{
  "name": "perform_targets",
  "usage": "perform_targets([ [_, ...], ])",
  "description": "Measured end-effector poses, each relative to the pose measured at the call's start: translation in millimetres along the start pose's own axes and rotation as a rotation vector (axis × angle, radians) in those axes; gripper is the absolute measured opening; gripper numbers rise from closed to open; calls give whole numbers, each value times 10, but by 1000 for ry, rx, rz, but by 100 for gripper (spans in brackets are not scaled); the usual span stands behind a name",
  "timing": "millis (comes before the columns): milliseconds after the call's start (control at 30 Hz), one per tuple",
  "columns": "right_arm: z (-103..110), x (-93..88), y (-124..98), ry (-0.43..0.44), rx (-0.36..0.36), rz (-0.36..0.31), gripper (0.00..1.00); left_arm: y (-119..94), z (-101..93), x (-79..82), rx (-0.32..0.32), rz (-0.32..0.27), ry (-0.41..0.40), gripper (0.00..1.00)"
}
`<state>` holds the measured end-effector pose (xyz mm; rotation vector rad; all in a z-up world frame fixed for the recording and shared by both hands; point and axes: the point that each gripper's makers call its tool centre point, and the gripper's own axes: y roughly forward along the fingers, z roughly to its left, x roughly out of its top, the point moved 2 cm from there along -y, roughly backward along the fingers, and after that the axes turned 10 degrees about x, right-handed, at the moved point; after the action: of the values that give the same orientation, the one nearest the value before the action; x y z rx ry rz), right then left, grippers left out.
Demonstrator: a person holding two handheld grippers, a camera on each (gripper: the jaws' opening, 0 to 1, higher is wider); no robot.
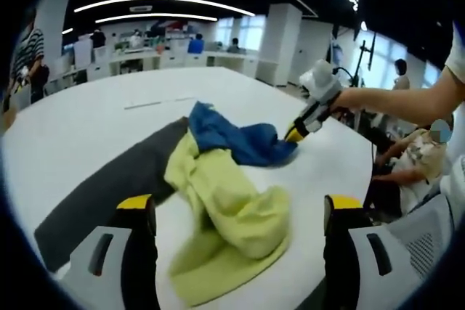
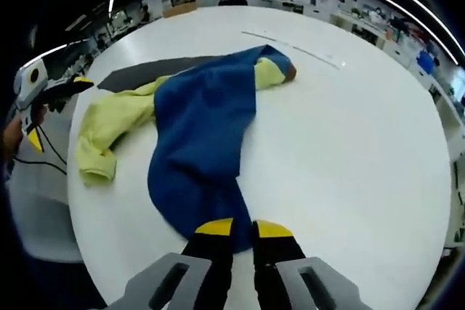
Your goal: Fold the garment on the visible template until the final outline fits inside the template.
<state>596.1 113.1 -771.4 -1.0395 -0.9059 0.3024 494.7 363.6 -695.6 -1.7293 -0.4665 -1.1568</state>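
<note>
On the round white table [image 2: 349, 143] lies the garment [image 2: 196, 136], a two-coloured piece with a deep blue panel and pale yellow-green sleeves or legs (which of the two cannot be told). It is crumpled rather than flat. In the left gripper view the yellow-green part [image 1: 225, 215] is heaped in thick folds toward the near edge of the table, and the blue part [image 1: 236, 139] is bunched beyond it. In the right gripper view the blue panel spreads in a long sweep across the table, with yellow-green cloth trailing off one side and a small yellow-green end showing at the far tip.

Beside the garment, and partly under it, lies the dark grey template [image 1: 109, 190], a flat strip against the white table; the garment's yellow-green cloth overlaps one of its long edges, and most of the garment lies off it.

The left gripper [image 1: 240, 215] hangs over the near edge of the table with its yellow-tipped jaws set wide apart, holding nothing, the yellow-green heap between and beyond them. The right gripper [image 2: 243, 234] has its jaws pressed together on the near hem of the blue panel; in the left gripper view its tip meets the blue cloth at the garment's far side.

Beyond the table stand desks and several people.
</note>
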Motion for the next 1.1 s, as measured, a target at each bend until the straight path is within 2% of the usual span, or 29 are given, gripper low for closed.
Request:
perform_targets([
  [200, -57, -8, 18, -3, 29, -4, 2, -12, -20, -2, -7, -4, -10, 93],
  [300, -77, -23, 21, 77, 48, -26, 0, -13, -17, -6, -5, -1, -8, 93],
  [333, -76, -3, 34, 142, 55, -54, 0, -13, -11, -10, -5, 1, -6, 92],
  [367, -104, 1, 42, 129, 54, -56, 0, -14, -9, -9, -5, 2, -7, 92],
  [533, -167, -15, 4, 49, -31, -12, 0, -32, 12, 23, 0, -6, -4, 92],
  [733, -172, 4, -131, 132, -63, -81, 0, -36, 46, 45, 9, -15, -4, 93],
  [933, -302, -107, -353, 181, -161, -115, 0, -29, 73, 57, 28, -25, -12, 96],
  [1100, -386, -209, -491, 240, -193, -150, 0, -28, 67, 49, 26, -22, -11, 95],
])
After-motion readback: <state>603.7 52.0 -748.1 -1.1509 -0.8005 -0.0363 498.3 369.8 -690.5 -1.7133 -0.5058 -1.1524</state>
